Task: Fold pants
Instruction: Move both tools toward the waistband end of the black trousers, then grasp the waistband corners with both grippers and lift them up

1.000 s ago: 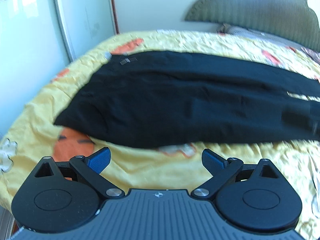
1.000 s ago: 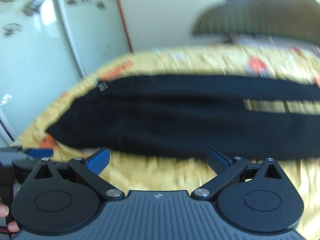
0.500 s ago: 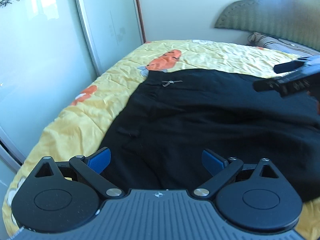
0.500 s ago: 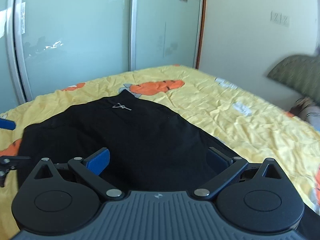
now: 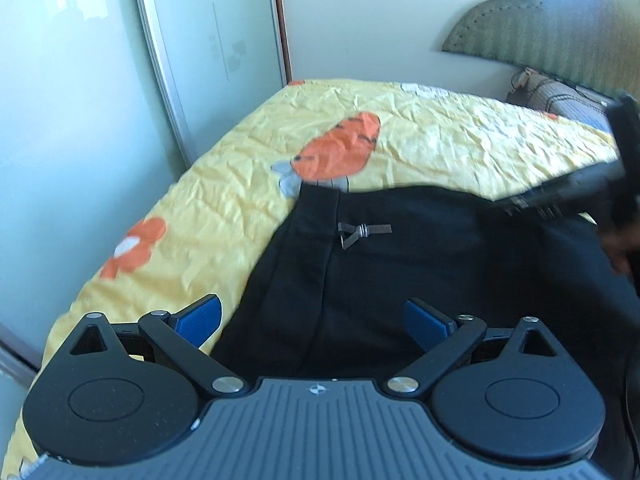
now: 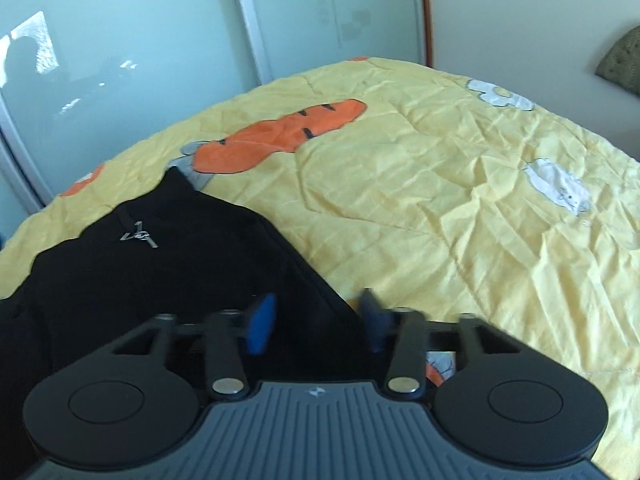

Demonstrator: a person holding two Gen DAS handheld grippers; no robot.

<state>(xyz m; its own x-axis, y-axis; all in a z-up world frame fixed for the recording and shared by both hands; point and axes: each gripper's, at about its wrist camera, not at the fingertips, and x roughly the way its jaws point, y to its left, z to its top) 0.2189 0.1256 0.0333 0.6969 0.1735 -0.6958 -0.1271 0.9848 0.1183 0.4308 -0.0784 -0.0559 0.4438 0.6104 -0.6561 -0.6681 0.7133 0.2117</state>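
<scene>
Black pants lie flat on a yellow bedspread, waistband end with a small drawstring bow toward the wardrobe. My left gripper is open over the near waistband corner, empty. My right gripper is partly closed, its fingers straddling the pants' far edge; fabric lies between them without being pinched. The right gripper also shows blurred in the left wrist view.
The bedspread has orange carrot prints. Glass sliding wardrobe doors stand close along the bed's left side. A padded headboard and a pillow are at the far right.
Both grippers have moved closer and lower to the waistband end. My right gripper's fingers have narrowed from wide open to partly closed over the pants' edge.
</scene>
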